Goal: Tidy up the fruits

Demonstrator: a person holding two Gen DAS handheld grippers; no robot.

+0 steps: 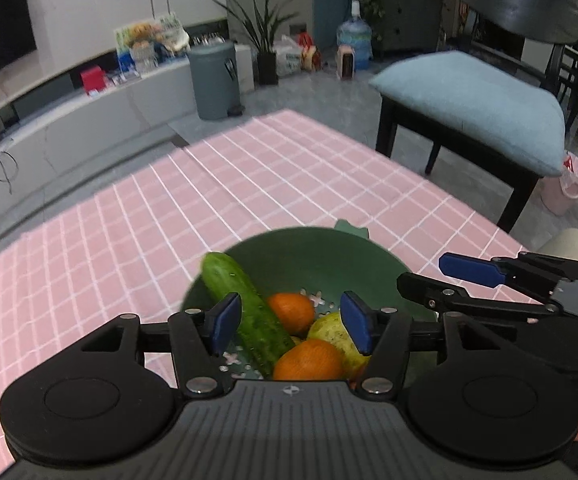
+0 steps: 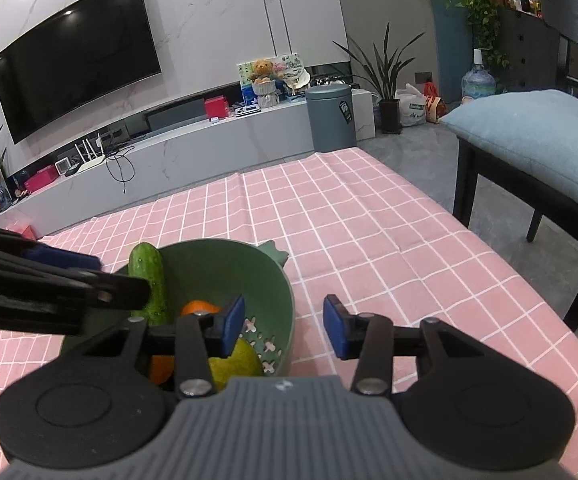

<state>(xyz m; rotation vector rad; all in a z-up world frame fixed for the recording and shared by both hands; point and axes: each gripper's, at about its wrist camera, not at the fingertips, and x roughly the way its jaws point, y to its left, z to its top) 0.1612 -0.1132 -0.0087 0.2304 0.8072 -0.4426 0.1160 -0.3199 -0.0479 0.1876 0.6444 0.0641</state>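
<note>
Now: green bowl (image 1: pixel 289 248) holds cucumber (image 1: pixel 245 304), oranges (image 1: pixel 309 360) | both jaws open, empty.

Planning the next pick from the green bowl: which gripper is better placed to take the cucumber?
Left, probably. The left gripper hangs open right over the long green cucumber in the green plastic bowl; the right gripper straddles the bowl's rim.

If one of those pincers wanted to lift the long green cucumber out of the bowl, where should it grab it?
Probably at the upper half of the long green cucumber, coming from above, jaws across its narrow width. That end leans free against the green plastic bowl rim, while the lower end is wedged beside the oranges.
</note>
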